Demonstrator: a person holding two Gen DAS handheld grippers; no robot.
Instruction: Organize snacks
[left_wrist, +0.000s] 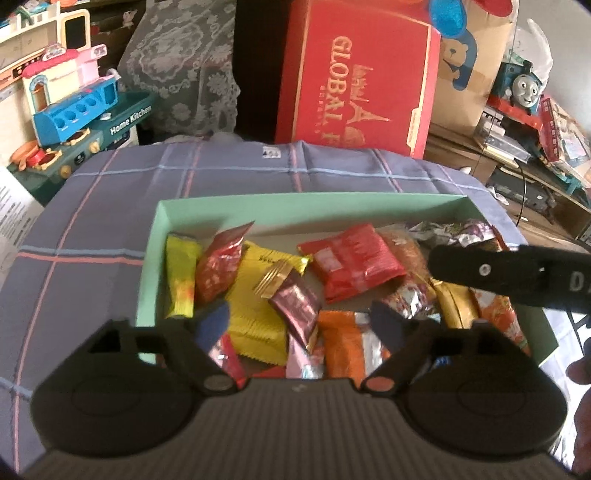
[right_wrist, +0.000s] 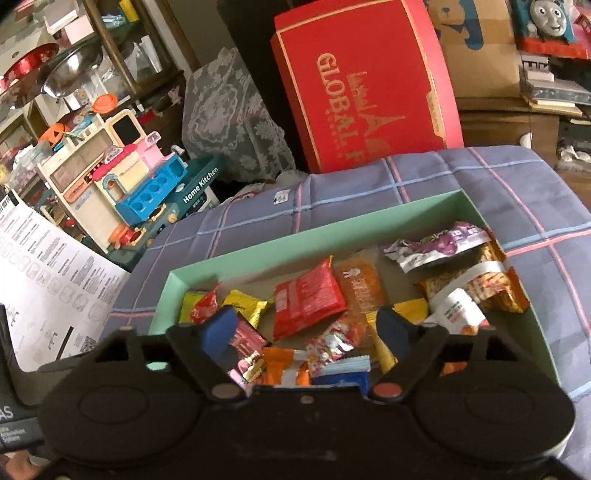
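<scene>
A shallow mint-green box lay open on a purple plaid cloth, holding a loose jumble of wrapped snacks. At its left end a yellow stick packet lay lengthwise, with a red foil packet leaning on it. A large yellow packet lay beside these, a maroon packet overlapping its edge. A flat red packet sat near the middle. An orange packet lay at the near wall. A purple-and-silver packet rested crumpled in the far right corner.
</scene>
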